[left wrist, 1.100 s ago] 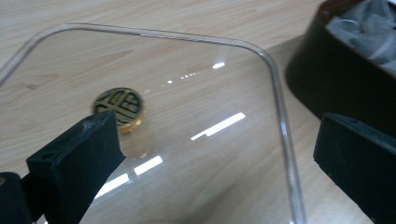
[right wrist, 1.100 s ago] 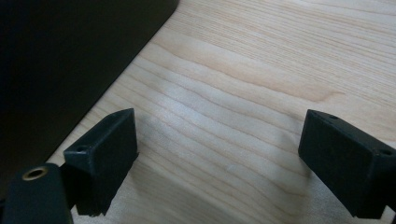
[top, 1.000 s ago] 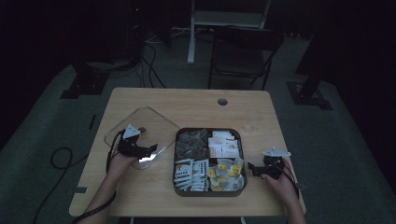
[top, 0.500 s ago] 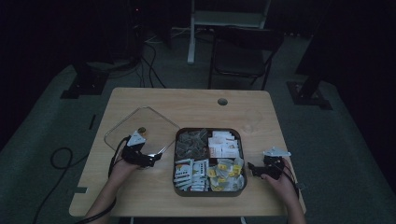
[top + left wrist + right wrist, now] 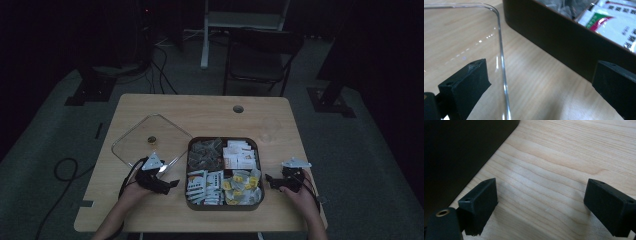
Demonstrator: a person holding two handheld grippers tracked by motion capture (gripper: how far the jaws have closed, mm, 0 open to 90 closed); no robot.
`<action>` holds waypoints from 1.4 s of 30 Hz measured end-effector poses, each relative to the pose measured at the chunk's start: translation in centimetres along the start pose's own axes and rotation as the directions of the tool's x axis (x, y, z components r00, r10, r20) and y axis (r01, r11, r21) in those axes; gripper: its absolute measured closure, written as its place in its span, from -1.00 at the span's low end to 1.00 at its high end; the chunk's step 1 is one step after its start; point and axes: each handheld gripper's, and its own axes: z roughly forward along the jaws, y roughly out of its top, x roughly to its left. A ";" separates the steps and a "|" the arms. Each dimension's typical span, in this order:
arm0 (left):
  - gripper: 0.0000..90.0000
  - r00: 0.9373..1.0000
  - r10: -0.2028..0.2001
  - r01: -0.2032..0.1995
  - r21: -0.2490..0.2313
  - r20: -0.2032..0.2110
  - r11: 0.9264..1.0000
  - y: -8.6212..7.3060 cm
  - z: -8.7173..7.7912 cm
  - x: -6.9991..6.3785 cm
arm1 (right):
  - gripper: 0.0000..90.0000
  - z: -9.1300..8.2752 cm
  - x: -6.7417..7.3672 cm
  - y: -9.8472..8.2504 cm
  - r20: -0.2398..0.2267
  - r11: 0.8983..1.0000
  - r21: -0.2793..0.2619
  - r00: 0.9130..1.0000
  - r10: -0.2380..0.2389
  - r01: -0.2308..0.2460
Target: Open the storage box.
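A dark square tray point(image 5: 220, 138) with several compartments of tea bags and packets stands on the wooden table point(image 5: 210, 115). A clear lid point(image 5: 150, 142) with a small knob lies flat to its left. My left gripper point(image 5: 171, 184) is open at the lid's near right corner, jaws toward the tray. In the left gripper view the open left gripper point(image 5: 540, 67) straddles the lid's edge point(image 5: 501, 62), and the tray wall point(image 5: 554, 37) runs past the right jaw. My right gripper point(image 5: 270, 180) rests open just right of the tray; in its own view the right gripper point(image 5: 541, 182) stands over bare wood beside the tray wall point(image 5: 461, 150).
A round cable hole point(image 5: 238, 108) sits near the table's far edge. A dark chair point(image 5: 260, 55) and a white stand point(image 5: 205, 35) are behind the table, and cables point(image 5: 65, 170) run on the floor at left.
My left gripper has slid a little toward the person and to the right, off the lid's middle to its corner. The right gripper has not moved.
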 end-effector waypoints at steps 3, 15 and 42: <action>-0.97 0.999 0.029 -0.029 -0.004 0.032 1.000 -0.6 -0.2 -0.8 | -0.75 0.0 0.0 0.0 0.000 1.000 0.000 1.000 0.000 0.000; -0.97 0.989 0.099 -0.103 0.038 0.107 0.994 -2.0 0.0 -3.2 | -0.75 0.0 0.0 0.0 0.000 1.000 0.000 1.000 0.001 -0.001; -0.97 0.988 0.144 -0.152 0.142 0.063 0.978 -3.2 0.3 -5.6 | -0.76 0.0 0.0 0.0 0.001 1.000 0.000 1.000 0.001 -0.001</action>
